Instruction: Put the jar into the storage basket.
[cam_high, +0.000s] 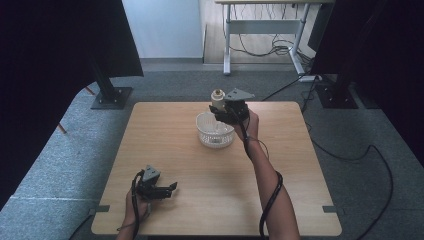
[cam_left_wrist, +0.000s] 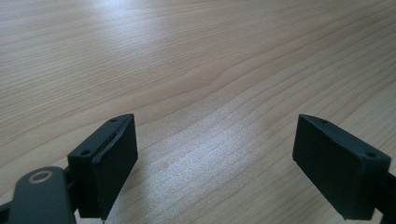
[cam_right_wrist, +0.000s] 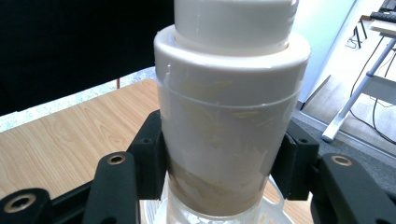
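Right gripper (cam_high: 219, 113) clamping white jar (cam_right_wrist: 229, 107) upright over basket (cam_high: 215, 131) at 12 o'clock, likely for drop-in; left gripper (cam_high: 172, 187) idling wide at 7 o'clock.

left gripper (cam_high: 172, 187) low at the near left, held in the left hand (cam_high: 134, 206), jaws wide apart with nothing between the pads (cam_left_wrist: 114, 161). right forearm (cam_high: 272, 192) stretched forward; right gripper (cam_high: 216, 113) raised at the far middle, jaws clamped on either side of what it holds.
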